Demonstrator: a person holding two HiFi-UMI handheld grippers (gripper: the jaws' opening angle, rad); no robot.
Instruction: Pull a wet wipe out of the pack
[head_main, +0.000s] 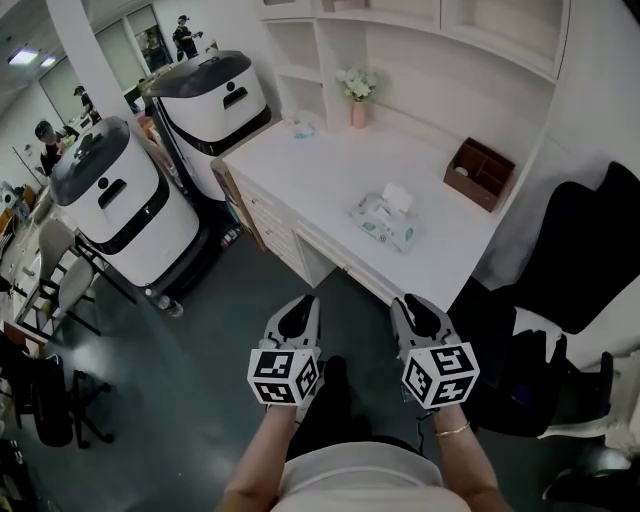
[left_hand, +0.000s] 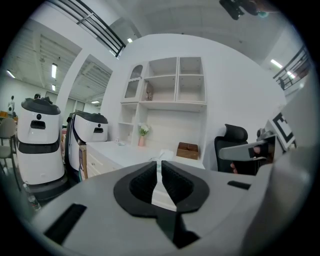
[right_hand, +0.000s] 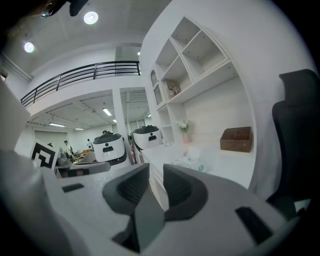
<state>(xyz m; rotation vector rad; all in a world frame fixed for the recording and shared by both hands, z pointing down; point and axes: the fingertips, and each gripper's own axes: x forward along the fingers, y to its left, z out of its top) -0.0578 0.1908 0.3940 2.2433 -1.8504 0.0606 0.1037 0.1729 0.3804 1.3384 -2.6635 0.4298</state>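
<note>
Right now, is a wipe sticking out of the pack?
Out: a white wipe stands up from the top of the pack.

You're looking at a smooth, matt white desk (head_main: 330, 165) carrying a plastic wipe pack (head_main: 382, 226) and a brown wooden box (head_main: 480, 175); your left gripper (left_hand: 160, 169) is showing ribbed matt black pads (left_hand: 142, 183) in smooth grey plastic.

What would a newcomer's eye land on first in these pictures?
The left gripper and right gripper sit bottom centre of the head view, jaws slightly apart, empty. Ahead, a wet wipe pack lies on the white desk, one wipe sticking up. Two big white-and-black machines stand at left.
</note>
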